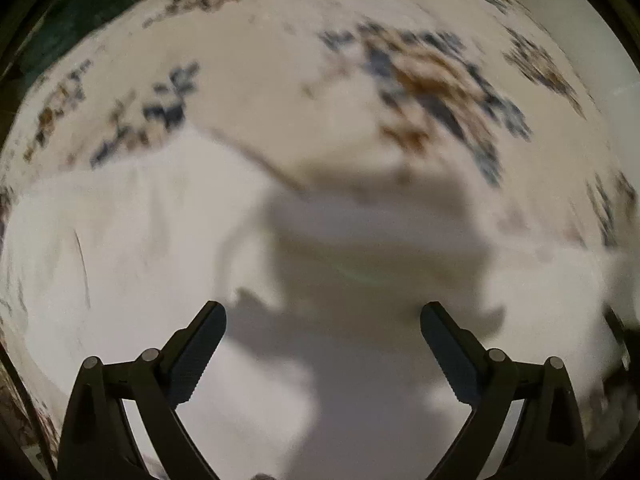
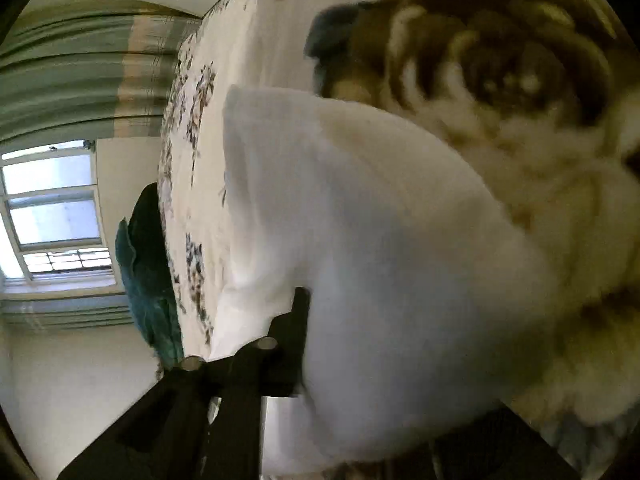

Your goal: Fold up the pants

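The white pants (image 1: 120,240) lie spread on a floral bedspread (image 1: 420,72), blurred by motion. My left gripper (image 1: 323,312) hangs just above the white cloth, pointing steeply down. It is open, with nothing between its black fingers (image 1: 200,344), and its shadow falls on the fabric. In the right wrist view a fold of the pants (image 2: 380,220) bulges up close and drapes over my right gripper (image 2: 312,300). That gripper is shut on the cloth. Only one dark finger (image 2: 298,320) shows; the other is hidden under the fabric.
The bedspread (image 2: 500,60) with a large brown flower print fills the right wrist view's upper right. Beyond the bed's edge are a teal cushion or cloth (image 2: 144,264), a window (image 2: 52,208) and greenish curtains (image 2: 72,72). A dark strip (image 1: 80,12) borders the bed in the left wrist view.
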{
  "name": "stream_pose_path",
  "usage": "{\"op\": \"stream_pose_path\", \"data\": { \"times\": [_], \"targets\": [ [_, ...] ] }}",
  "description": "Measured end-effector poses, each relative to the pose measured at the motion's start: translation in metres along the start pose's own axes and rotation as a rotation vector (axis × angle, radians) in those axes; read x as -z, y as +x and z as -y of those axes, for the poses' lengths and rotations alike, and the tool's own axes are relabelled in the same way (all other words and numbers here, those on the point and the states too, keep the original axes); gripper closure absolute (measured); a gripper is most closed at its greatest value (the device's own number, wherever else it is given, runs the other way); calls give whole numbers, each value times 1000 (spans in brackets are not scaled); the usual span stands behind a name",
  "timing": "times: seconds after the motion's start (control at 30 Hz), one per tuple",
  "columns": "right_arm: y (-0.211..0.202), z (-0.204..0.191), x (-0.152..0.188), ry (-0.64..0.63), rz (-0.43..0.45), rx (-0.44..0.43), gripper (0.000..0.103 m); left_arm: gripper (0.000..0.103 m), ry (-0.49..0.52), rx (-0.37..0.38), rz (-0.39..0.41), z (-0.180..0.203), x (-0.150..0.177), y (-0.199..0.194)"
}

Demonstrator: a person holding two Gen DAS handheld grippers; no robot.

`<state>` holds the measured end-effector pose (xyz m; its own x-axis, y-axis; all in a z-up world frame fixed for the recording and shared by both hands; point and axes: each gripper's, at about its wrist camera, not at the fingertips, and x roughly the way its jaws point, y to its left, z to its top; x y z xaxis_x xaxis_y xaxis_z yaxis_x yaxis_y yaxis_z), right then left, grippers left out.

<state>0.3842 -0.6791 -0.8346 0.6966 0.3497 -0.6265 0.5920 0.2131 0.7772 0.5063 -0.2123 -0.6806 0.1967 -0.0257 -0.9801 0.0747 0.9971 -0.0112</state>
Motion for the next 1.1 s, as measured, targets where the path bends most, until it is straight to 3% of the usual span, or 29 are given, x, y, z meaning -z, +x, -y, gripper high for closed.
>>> {"op": "stream_pose_path", "data": {
  "times": [0.1,0.3,0.43,0.5,0.57,0.67,0.77,0.97,1.1],
  "targets": [
    [-7,9,-11,54,60,-3,95,1,-61,-18,-32,-16,-31,27],
    [-4,17,-21,69,20,-17,95,0,-79,-23,-50,-19,-50,44],
    [-3,15,-20,76,-5,-33,90,0,-94,-4,-35,-21,-51,30],
    [0,15,-19,56,-35,-50,78,0,-68,13,8,-13,-44,7],
    [15,3,-14,15,-77,-57,78,0,-40,7,45,-13,-34,-10],
    [18,-5,-11,1,-46,-48,94,0,-7,-21,59,-29,-15,-31],
    [3,-16,-9,37,24,-45,96,0,-44,-59,54,-58,3,-40],
    [-24,-80,13,-62,130,-19,96,0,-172,-30,32,-129,25,-58],
    [-31,-171,57,-292,139,28,96,0,-235,-3,49,-171,33,-76]
  ]
}}
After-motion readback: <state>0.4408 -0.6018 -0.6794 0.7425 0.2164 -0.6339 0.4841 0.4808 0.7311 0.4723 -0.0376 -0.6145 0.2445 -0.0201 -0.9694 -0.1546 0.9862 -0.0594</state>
